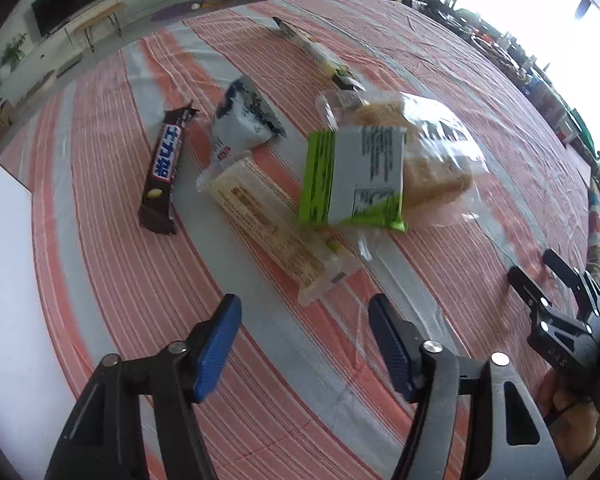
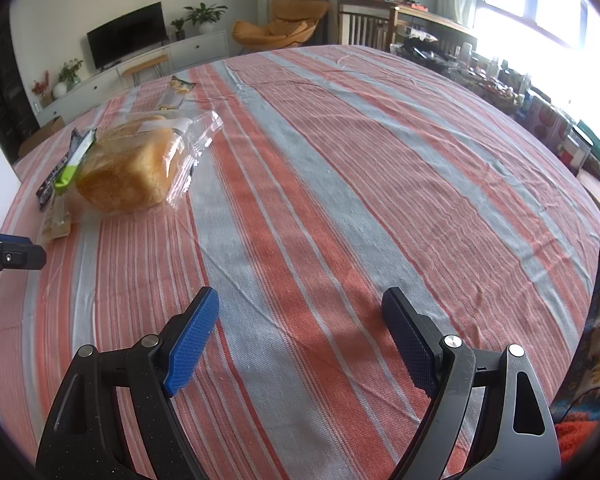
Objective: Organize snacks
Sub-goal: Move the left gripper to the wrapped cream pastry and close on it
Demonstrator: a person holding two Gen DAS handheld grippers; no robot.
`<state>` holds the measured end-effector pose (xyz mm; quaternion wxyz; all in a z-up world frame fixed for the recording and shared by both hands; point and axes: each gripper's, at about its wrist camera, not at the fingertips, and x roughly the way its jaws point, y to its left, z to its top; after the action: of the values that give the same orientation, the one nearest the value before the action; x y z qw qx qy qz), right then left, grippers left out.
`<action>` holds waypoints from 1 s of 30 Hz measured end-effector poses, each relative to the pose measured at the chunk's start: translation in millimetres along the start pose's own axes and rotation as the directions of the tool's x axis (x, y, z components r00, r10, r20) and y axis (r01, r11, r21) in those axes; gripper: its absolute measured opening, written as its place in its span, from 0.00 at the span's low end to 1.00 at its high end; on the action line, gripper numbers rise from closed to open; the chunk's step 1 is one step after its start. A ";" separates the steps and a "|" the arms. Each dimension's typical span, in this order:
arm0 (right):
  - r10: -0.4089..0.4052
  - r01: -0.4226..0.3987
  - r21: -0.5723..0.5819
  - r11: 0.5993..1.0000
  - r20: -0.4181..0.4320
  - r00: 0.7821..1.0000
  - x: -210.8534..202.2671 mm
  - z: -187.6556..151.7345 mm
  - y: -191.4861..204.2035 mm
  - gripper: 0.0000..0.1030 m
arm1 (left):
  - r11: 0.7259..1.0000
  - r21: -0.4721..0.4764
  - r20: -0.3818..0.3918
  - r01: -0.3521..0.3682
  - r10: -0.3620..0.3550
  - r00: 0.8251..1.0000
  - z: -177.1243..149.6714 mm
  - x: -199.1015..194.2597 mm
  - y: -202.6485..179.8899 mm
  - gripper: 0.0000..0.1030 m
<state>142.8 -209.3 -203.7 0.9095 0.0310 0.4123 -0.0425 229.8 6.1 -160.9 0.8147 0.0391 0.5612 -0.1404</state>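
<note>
Several snacks lie on the striped tablecloth (image 1: 100, 240). A brown chocolate bar (image 1: 162, 168) is on the left, with a grey-white pouch (image 1: 244, 116) behind it. A clear pack of pale biscuits (image 1: 272, 220) runs toward my left gripper (image 1: 303, 303). That gripper is open, with the pack's near end just beyond its tips. A blurred green-and-white packet (image 1: 352, 176) leans on a bagged bread loaf (image 1: 432, 160). A long thin packet (image 1: 316, 52) lies farther back. My right gripper (image 2: 300, 296) is open over bare cloth, with the bread loaf (image 2: 132, 168) far to its left.
A white panel (image 1: 4, 280) stands at the table's left edge. The right gripper (image 1: 540, 280) and the hand holding it show at the lower right of the left wrist view. Cluttered shelves line the table's right side (image 2: 540, 120). A wide stretch of striped cloth (image 2: 340, 160) spreads right of the snacks.
</note>
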 end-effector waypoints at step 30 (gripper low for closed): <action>0.003 -0.003 0.000 1.000 0.002 1.000 1.1 0.1 1.9 0.84 | 0.962 -0.252 0.136 -0.106 0.144 0.980 -96.9 -29.1 -0.4 0.79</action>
<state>143.8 -207.5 -204.4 0.9101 0.0317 0.4112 -0.0412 132.5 32.5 -169.5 0.8613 -0.0364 0.5064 -0.0213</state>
